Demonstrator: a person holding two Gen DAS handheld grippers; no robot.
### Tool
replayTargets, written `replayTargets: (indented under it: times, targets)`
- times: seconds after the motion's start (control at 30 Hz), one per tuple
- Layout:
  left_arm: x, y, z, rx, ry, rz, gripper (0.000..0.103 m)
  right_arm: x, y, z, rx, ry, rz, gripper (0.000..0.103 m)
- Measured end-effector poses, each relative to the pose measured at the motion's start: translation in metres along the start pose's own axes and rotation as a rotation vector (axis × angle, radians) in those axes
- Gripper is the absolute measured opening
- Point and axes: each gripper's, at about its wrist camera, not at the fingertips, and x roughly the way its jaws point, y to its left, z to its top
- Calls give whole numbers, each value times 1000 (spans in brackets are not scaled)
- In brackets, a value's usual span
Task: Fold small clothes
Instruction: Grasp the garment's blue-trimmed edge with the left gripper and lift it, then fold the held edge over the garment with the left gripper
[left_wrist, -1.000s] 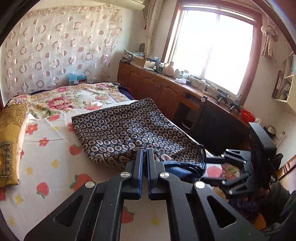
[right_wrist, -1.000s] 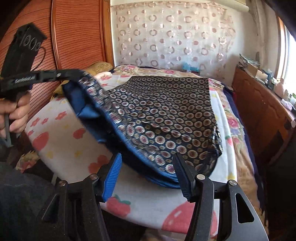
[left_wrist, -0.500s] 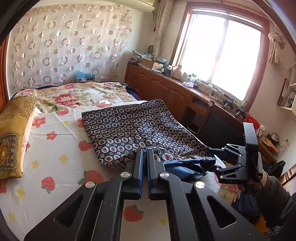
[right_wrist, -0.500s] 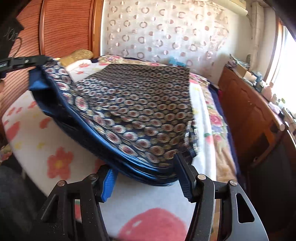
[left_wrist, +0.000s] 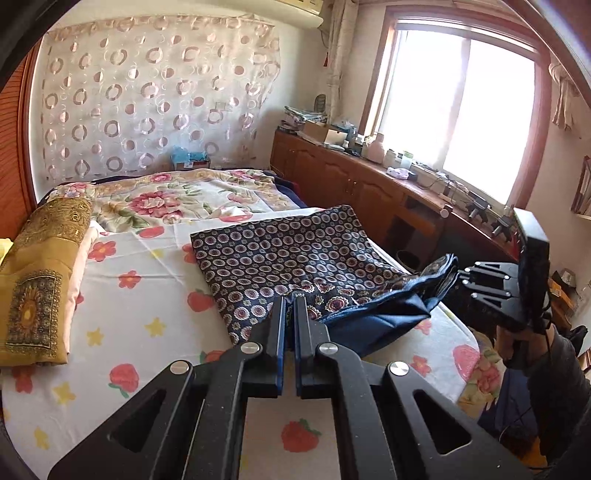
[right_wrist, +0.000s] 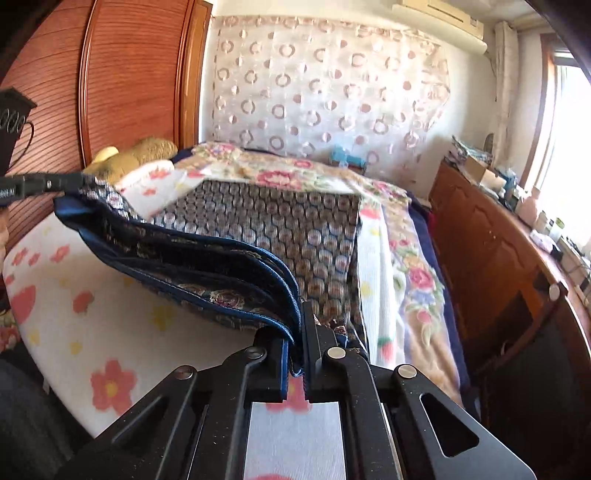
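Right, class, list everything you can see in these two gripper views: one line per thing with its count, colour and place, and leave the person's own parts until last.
Patterned garment: one, navy with ringed dots, on the bed, near edge lifted.
Bed sheet: one, white with red flowers, under the garment.
Floral blanket: one, cream and pink, far end of the bed.
Gold pillow: one, mustard, left edge of the bed.
Curtain: one, pale with rings, back wall.
Wooden cabinet: one, brown, under the window, cluttered top.
Headboard: one, reddish wood.
Left gripper: black, shut on the garment's near edge.
Right gripper: black, shut on the garment's corner.
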Motion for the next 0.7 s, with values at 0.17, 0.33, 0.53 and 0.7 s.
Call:
replayTargets:
  times: [0.17, 0.33, 0.53, 0.7]
  targets:
    - [12, 10, 5, -2, 5, 31, 5, 0, -1, 10, 22, -29, 18, 4]
    - [30, 22, 17, -15, 20, 45, 5, 16, -8, 19, 19, -32, 19, 4]
    - [56, 38, 43, -21, 33, 60, 5, 48, -26, 35, 19, -41, 21, 4]
    - [90, 55, 64, -24, 54, 78, 5, 84, -34, 50, 0, -26, 24, 3]
